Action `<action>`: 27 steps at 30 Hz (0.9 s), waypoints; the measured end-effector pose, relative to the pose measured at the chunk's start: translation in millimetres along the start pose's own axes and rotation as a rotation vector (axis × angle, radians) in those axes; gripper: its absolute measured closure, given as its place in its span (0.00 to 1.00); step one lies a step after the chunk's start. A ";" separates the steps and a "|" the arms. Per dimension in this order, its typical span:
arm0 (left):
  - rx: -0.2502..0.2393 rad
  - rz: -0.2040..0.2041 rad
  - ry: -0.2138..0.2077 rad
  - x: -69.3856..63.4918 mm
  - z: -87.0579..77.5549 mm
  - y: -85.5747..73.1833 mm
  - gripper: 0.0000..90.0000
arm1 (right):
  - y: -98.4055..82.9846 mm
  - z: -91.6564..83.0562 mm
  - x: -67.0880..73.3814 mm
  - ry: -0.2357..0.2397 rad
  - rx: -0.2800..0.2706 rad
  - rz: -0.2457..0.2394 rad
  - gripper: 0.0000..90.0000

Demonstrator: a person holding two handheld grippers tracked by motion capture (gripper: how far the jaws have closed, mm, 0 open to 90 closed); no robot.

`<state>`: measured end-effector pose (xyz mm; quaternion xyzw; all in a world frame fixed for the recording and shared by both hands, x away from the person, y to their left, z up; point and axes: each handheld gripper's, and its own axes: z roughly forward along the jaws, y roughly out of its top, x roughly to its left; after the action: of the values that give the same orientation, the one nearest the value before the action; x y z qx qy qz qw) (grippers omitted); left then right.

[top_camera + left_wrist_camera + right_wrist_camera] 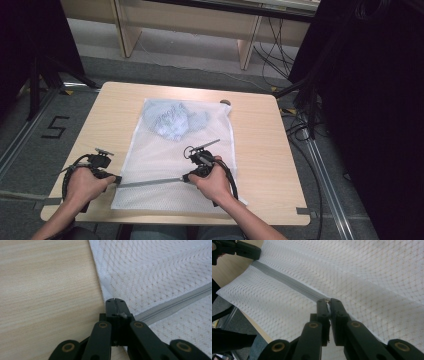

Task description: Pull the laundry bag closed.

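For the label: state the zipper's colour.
Grey zipper across the white mesh bag; clearest in right gripper view.

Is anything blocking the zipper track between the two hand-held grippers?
Nothing visible does. The grey zipper runs bare across the mesh bag from the left hand-held gripper to the right hand-held gripper.

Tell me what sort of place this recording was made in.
Probably a lab or recording studio, not a home: a bare wooden table on rails, a floor marking "5", loose cables, black drapes. The work is zipping a mesh laundry bag.
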<state>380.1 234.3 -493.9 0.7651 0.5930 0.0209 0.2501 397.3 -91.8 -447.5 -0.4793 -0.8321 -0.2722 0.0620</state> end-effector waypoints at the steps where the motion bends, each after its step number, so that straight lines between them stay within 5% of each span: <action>1: 0.000 0.000 0.001 -0.1 0.0 0.0 1.00 | -0.2 -0.1 -1.4 -0.005 0.001 -0.009 0.97; 11: -0.002 0.004 0.005 -0.6 0.1 0.0 1.00 | -3.4 -1.5 -7.7 -0.003 0.002 -0.027 0.97; 20: -0.001 0.003 0.004 -0.6 0.1 0.0 1.00 | -6.6 -6.2 -12.2 -0.018 0.006 0.014 0.97; 27: -0.004 0.004 0.006 -0.8 0.1 -0.1 1.00 | -7.8 -7.3 -17.2 -0.017 -0.001 -0.012 0.97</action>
<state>379.8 233.6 -493.9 0.7657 0.5923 0.0250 0.2497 398.8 -111.8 -450.6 -0.4767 -0.8352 -0.2690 0.0528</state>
